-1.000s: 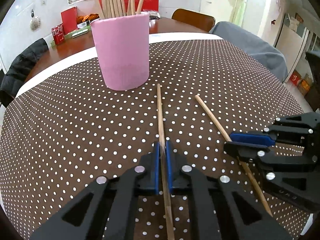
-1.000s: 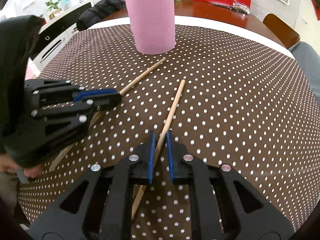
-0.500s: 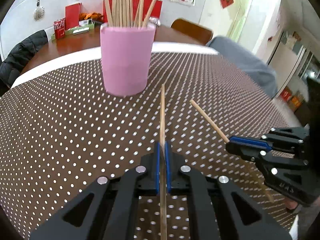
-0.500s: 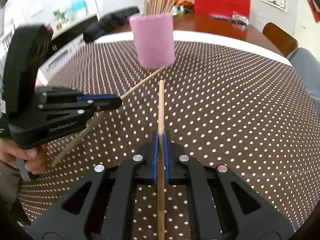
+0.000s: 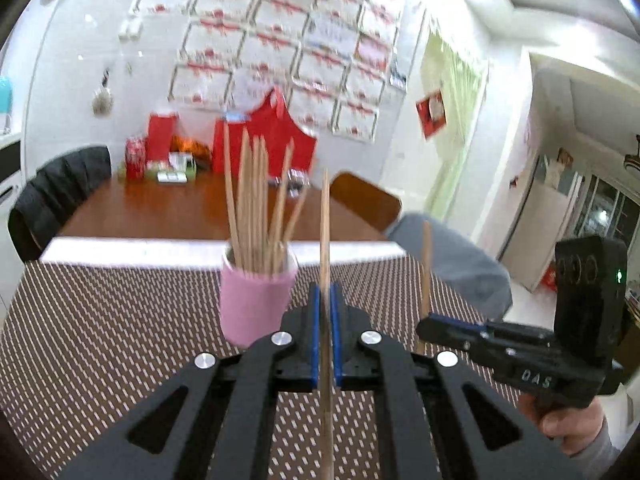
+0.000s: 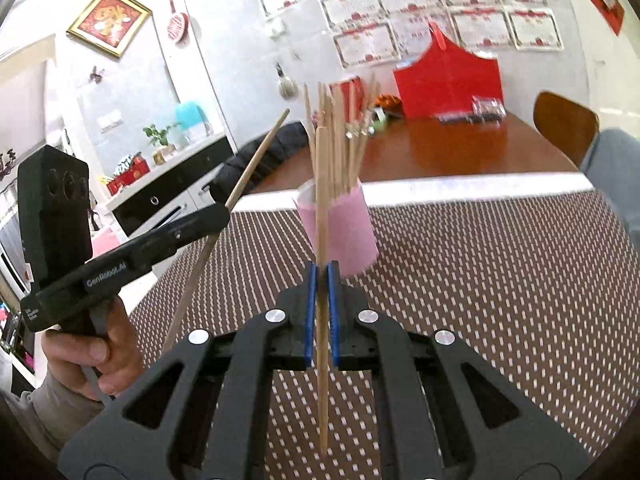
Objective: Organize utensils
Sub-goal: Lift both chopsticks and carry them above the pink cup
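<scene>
Each claw carried one thin wooden chopstick toward the pink cylindrical cup (image 5: 256, 304) on the dotted brown surface (image 5: 100, 340). Left claw (image 5: 325, 300) pinched its chopstick (image 5: 325, 220); right claw (image 6: 321, 280) pinched another (image 6: 321, 184). Both sticks stood upright, long axis near vertical, above the surface. Next, probably, lowering them into the cup beside the bundle.

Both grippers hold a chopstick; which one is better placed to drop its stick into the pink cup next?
Probably right. The right gripper has its chopstick lined up over the pink cup; the left gripper holds its chopstick off to the cup's side.
</scene>
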